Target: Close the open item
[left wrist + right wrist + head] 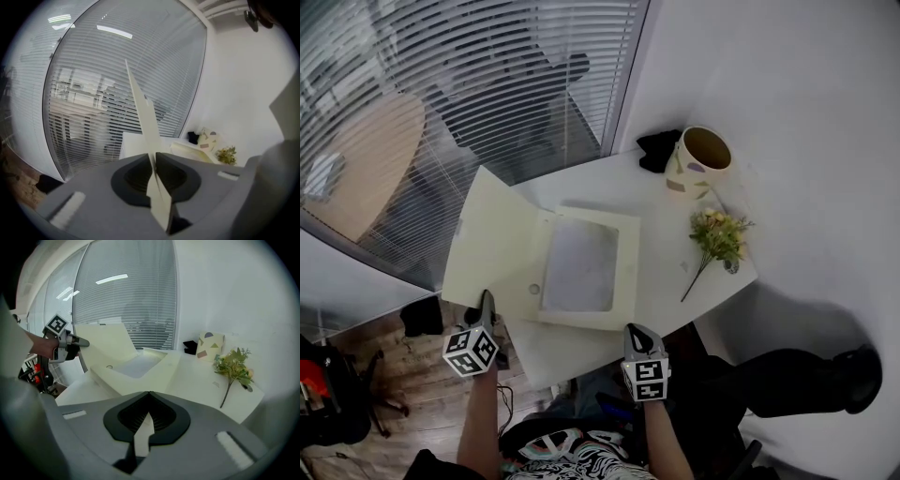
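A flat cream box (581, 267) lies open on the white table (675, 272), its grey inside showing. Its lid (492, 239) stands raised and tilted out to the left, past the table's left edge. My left gripper (486, 302) is shut on the lid's near corner; in the left gripper view the lid (143, 117) runs edge-on up from between the jaws (153, 157). My right gripper (636, 330) is shut and sits at the box's front edge, with nothing seen between its tips (149, 393). The right gripper view shows the box (140, 366) ahead and the left gripper (82, 341) on the lid.
A paper cup (703, 155) with coloured shapes stands at the table's far end beside a black object (658, 150). A small bunch of flowers (717, 234) lies right of the box. A glass wall with blinds (441, 84) runs along the left; the white wall is on the right.
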